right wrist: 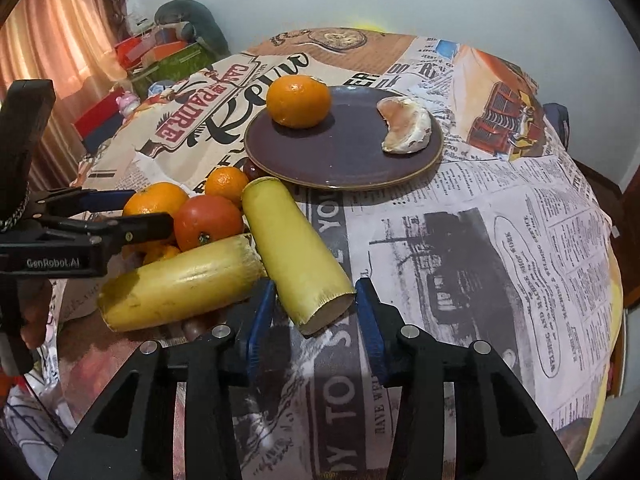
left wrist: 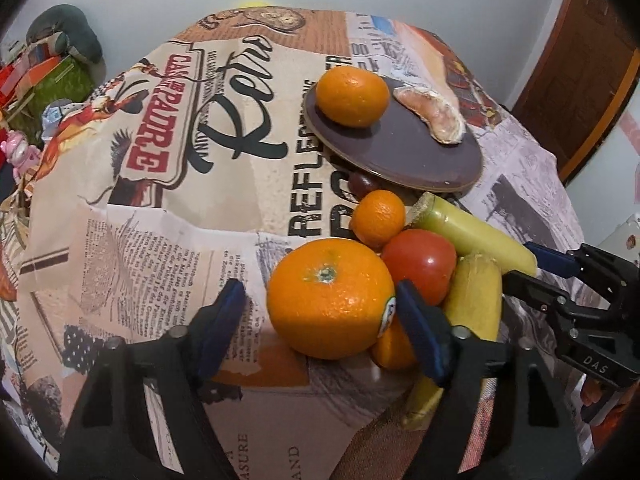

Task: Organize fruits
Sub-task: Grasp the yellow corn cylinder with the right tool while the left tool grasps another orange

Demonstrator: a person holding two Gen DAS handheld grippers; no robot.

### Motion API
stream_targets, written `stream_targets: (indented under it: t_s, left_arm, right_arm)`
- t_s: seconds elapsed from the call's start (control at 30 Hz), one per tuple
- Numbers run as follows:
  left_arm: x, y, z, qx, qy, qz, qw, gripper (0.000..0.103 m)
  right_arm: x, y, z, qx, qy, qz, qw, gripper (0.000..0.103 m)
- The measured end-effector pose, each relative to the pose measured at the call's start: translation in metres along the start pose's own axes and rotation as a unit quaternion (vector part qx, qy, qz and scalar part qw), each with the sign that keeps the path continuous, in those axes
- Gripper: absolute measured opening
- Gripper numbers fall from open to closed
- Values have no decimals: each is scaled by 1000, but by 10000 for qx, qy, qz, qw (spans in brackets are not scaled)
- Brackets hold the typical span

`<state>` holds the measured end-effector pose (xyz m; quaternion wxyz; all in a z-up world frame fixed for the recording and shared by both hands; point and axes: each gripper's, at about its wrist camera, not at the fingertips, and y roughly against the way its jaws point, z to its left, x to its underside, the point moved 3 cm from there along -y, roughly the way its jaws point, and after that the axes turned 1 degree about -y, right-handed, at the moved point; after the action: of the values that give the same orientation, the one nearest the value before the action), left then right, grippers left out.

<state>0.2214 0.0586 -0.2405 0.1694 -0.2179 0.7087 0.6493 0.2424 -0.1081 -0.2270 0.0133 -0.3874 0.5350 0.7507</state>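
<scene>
Here, a glossy large orange (left wrist: 330, 298) bears a sticker.

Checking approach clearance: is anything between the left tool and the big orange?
Nothing visible. The left tool already has its fingers either side of the big orange; the tomato sits just behind its right-hand finger.

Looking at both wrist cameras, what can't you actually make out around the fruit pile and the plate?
- Dark round thing at the plate rim: both views, mostly hidden by the plate edge and small orange.
- Orange piece under the big orange: left wrist view, covered by the left gripper finger.
- Sticker on the big orange: cut off by that finger.
- Right gripper pads' contact with the yellow stalk: unclear.
</scene>
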Motion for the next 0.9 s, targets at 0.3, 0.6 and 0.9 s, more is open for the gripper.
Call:
stream_targets:
  t_s: [0.3, 0.6, 0.9]
  left_arm:
    - [6, 11, -2, -101, -149, -56, 9998, 64]
    - [13, 29, 8, -238, -111, -183, 9995, 64]
    - [2, 43, 1, -169, -131, -437, 9988, 64]
  right_arm:
    - [21, 18, -30, 322, -344, 104, 9988, 38]
    - [28, 33, -35, 350, -393, 182, 9984, 37]
    - [4, 15, -28, 215, -304, 193, 9991, 37]
